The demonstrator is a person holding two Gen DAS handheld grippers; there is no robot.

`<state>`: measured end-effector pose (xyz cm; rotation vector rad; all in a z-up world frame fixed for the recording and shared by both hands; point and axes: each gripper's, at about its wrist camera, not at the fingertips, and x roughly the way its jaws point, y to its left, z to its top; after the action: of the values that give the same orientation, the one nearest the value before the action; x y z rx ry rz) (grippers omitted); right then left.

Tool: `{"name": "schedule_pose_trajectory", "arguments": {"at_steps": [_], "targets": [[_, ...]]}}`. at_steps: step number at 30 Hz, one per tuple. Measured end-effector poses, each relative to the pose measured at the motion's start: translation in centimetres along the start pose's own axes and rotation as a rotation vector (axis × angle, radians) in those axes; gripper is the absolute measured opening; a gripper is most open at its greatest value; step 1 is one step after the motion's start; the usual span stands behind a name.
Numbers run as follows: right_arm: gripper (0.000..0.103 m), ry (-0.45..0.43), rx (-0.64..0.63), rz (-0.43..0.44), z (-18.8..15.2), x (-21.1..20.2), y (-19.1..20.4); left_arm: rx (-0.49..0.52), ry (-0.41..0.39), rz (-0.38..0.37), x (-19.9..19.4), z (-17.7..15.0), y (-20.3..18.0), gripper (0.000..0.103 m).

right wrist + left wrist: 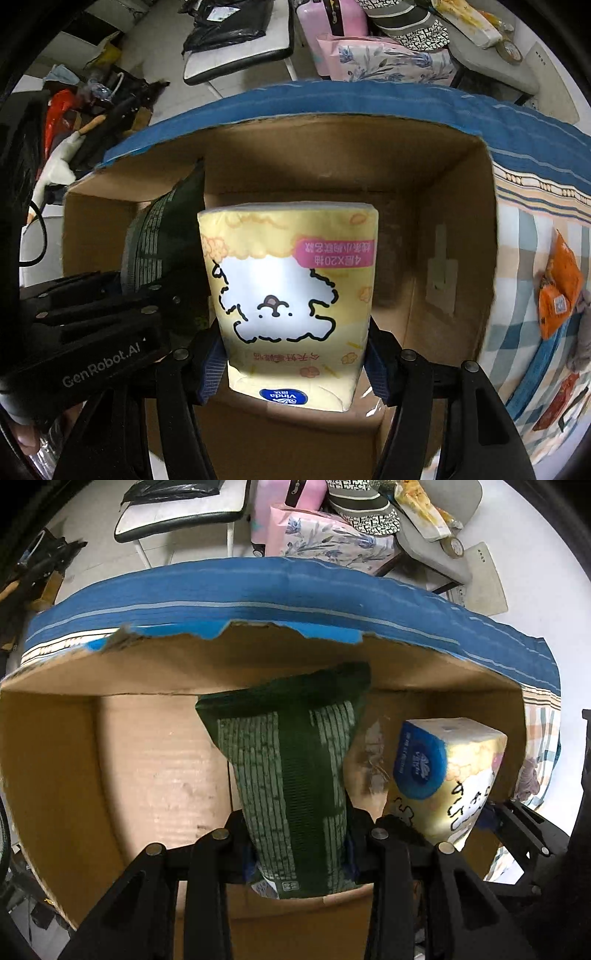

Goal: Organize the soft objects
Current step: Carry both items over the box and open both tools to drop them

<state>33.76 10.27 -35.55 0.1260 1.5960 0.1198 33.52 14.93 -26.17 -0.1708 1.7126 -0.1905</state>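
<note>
My left gripper [299,853] is shut on a dark green soft pack [291,782] and holds it inside an open cardboard box [110,760]. My right gripper [295,365] is shut on a yellow Vinda tissue pack [291,295] with a white cartoon dog, also held inside the box [436,192]. The yellow pack [450,771] shows right of the green one in the left wrist view. The green pack [162,236] and the left gripper [110,314] show at left in the right wrist view.
The box sits on a blue-edged checked cloth [535,258]. An orange packet [557,288] lies on the cloth at right. Beyond are a white chair [181,513], a pink suitcase [291,498], a floral pack [325,539] and floor clutter [85,107].
</note>
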Motion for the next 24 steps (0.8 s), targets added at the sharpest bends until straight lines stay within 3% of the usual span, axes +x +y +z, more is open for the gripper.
{"name": "schedule_pose_trajectory", "arguments": {"at_steps": [5,7,9,10,12,14,15,24], "targets": [[0.072,0.019,-0.008,-0.019,0.4,1.1,0.3,-0.007,-0.002,0.008,0.6,0.6,0.3,0.044],[0.073,0.016,-0.015,-0.033,0.4,1.2,0.7,-0.012,-0.008,0.008,0.4,0.5,0.5,0.059],[0.076,0.01,-0.025,-0.049,0.0,1.2,1.0,-0.016,-0.027,0.009,0.0,0.4,0.7,0.082],[0.077,0.008,-0.025,-0.047,-0.1,1.1,1.2,-0.019,-0.034,0.016,-0.2,0.4,0.8,0.085],[0.079,-0.001,-0.02,-0.056,-0.6,0.8,1.4,-0.028,-0.05,0.032,-0.7,0.0,1.2,0.086],[0.091,-0.018,-0.028,-0.076,-1.2,0.1,1.7,-0.038,-0.062,0.036,-1.3,-0.6,1.7,0.088],[0.098,-0.031,-0.029,-0.092,-1.6,-0.3,1.7,-0.042,-0.069,0.034,-1.6,-0.9,1.9,0.095],[0.103,-0.156,-0.021,-0.16,-5.5,-3.5,2.3,-0.045,-0.189,0.1,-5.3,-5.6,2.4,0.097]]}}
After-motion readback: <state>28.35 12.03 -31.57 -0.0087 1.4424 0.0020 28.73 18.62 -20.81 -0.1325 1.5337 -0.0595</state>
